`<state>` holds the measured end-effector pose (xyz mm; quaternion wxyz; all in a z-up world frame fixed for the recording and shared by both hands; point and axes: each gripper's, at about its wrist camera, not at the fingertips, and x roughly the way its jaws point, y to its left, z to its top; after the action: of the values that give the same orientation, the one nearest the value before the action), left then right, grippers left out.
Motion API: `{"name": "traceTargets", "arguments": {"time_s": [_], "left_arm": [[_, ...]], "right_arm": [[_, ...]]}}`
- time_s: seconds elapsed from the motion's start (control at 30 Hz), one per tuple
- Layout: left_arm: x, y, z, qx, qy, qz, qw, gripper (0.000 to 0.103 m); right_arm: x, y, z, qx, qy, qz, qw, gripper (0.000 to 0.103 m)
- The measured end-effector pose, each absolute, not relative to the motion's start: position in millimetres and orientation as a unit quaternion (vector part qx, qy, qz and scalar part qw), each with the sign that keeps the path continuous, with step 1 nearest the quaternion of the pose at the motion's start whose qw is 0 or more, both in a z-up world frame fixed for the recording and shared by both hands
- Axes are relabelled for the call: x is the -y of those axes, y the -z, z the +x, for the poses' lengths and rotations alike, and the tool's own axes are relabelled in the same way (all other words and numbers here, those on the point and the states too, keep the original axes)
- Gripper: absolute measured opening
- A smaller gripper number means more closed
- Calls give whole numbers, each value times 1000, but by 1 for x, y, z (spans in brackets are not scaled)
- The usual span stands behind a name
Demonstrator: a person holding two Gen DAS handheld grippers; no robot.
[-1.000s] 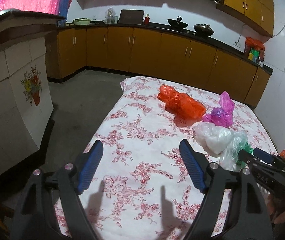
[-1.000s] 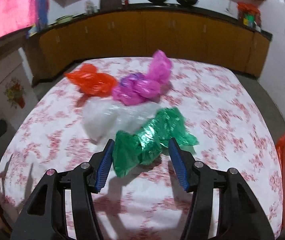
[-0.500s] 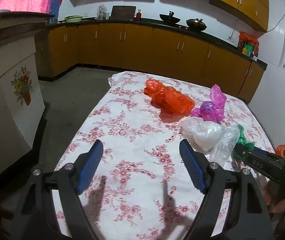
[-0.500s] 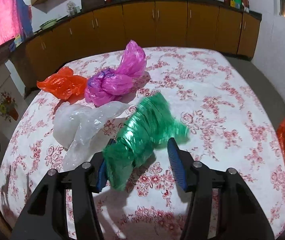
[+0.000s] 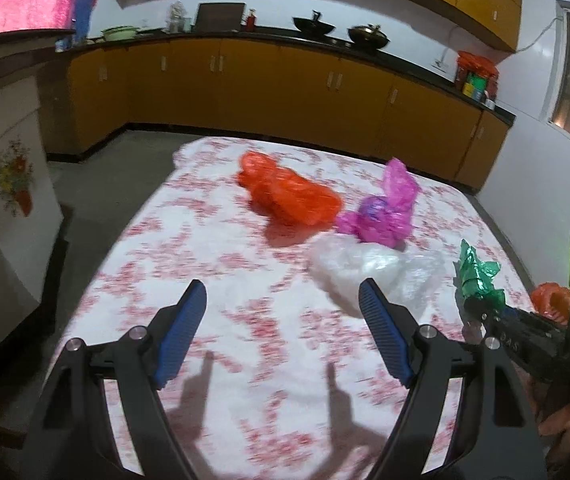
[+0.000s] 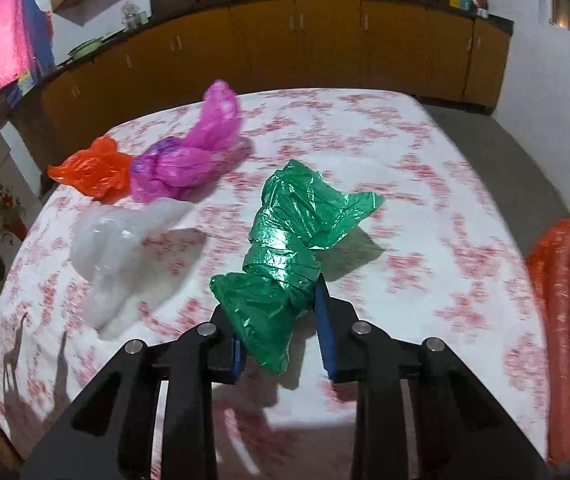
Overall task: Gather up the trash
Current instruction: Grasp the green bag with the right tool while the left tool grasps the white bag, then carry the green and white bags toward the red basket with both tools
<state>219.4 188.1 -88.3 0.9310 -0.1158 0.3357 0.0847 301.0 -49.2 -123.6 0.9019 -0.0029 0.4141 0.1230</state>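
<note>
My right gripper (image 6: 275, 312) is shut on a crumpled green plastic bag (image 6: 289, 240) and holds it lifted above the floral tablecloth (image 6: 425, 168); the bag also shows in the left wrist view (image 5: 477, 276). An orange bag (image 5: 289, 196), a pink-purple bag (image 5: 385, 216) and a clear white bag (image 5: 365, 272) lie on the cloth. My left gripper (image 5: 285, 320) is open and empty, above the cloth, near the clear bag.
An orange basket (image 6: 569, 300) stands off the table's right edge. Yellow-brown kitchen cabinets (image 5: 285, 80) run along the back wall. A tiled counter (image 5: 1, 168) stands left of the table, with grey floor (image 5: 97, 168) between.
My right gripper closed on the green bag and lifted it off the cloth. My left gripper drifted forward over the table, staying open.
</note>
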Motion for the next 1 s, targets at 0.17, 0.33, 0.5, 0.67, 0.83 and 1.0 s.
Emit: {"name": "traceTargets", "arguments": {"time_s": [0.17,0.33,0.5,0.67,0.83,1.0], "left_arm": [[-165,93,250,-351,-49,-121,927,84],[-147,103,285,-377,-19,-128,917,91],[-137,122,312,-408,-27,-108,906,93],[-133,132,315,-414,-18,-101,904,74],[-122,133,315,-415,-1,-85,906,45],[-114,131,310,-410,9,-73,909,32]], "right_arm": [[78,117,291,-409,-106,4,906,29],[94,116,286,-410,-98,12,907,29],[102,114,283,-408,-99,16,908,29],[110,111,283,-405,-98,22,909,29],[114,109,280,-403,-98,25,910,30],[119,106,276,-400,-97,26,911,30]]}}
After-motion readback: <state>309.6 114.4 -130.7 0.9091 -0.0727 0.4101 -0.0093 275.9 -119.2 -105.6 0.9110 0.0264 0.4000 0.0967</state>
